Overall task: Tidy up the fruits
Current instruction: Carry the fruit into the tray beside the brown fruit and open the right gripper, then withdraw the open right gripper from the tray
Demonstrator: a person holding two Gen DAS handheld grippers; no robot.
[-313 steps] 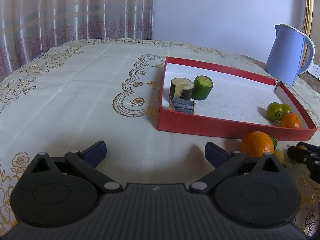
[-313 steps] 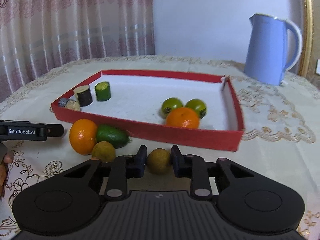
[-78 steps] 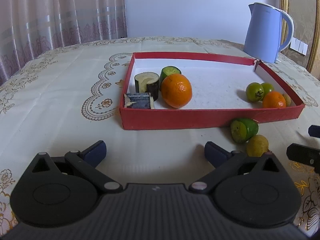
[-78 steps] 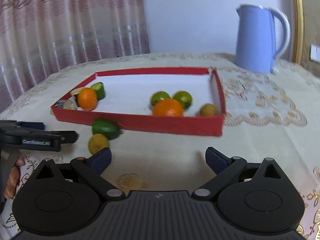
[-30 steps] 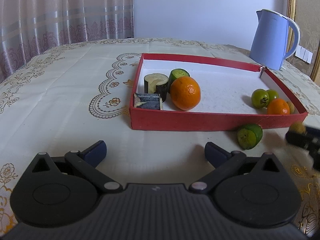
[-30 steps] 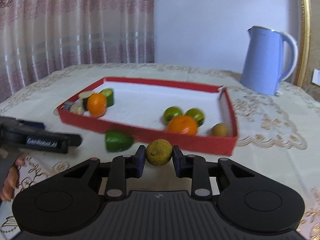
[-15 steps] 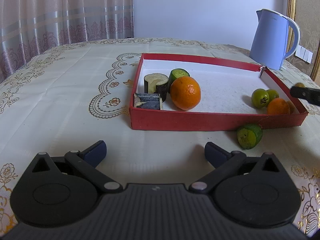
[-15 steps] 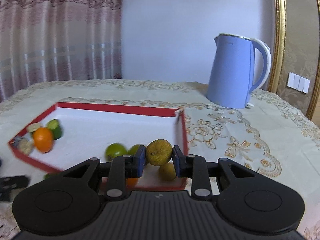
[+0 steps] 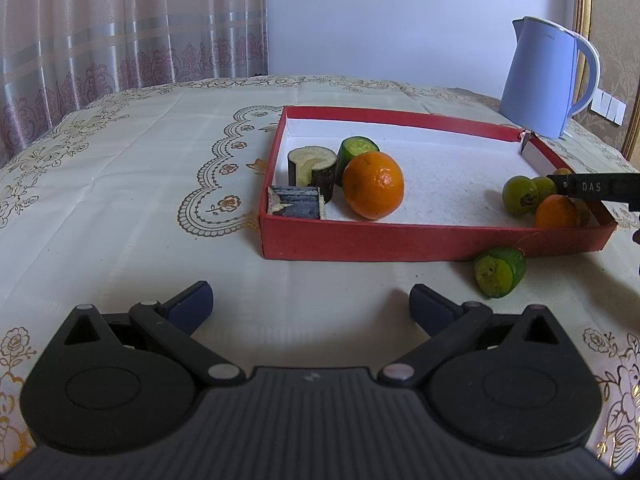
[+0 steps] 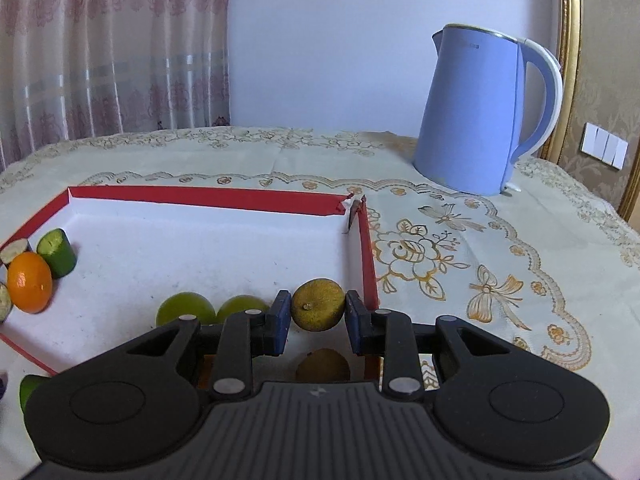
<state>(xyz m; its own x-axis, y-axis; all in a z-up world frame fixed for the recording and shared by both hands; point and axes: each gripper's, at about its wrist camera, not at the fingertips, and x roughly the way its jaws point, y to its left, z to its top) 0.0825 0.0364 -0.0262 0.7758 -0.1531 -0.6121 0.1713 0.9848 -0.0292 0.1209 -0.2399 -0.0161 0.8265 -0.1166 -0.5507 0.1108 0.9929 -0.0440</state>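
Right wrist view: your right gripper has its blue fingers pinched onto a brownish-yellow round fruit, holding it up over the near right corner of the red tray. Right below it, another brownish fruit sits on the tray floor by the right wall. Just left of your fingers you've got two green limes side by side, and an orange one next to them is mostly hidden behind the gripper. Over at the tray's left end there's a big orange bunched up with a cucumber chunk and an eggplant piece. A blue kettle stands on the bench past the tray's far right corner.

From the left wrist view, your left gripper is spread wide and holding nothing, low over the bench in front of the tray. One cut green fruit lies outside, just beside the tray's front wall near its right end.
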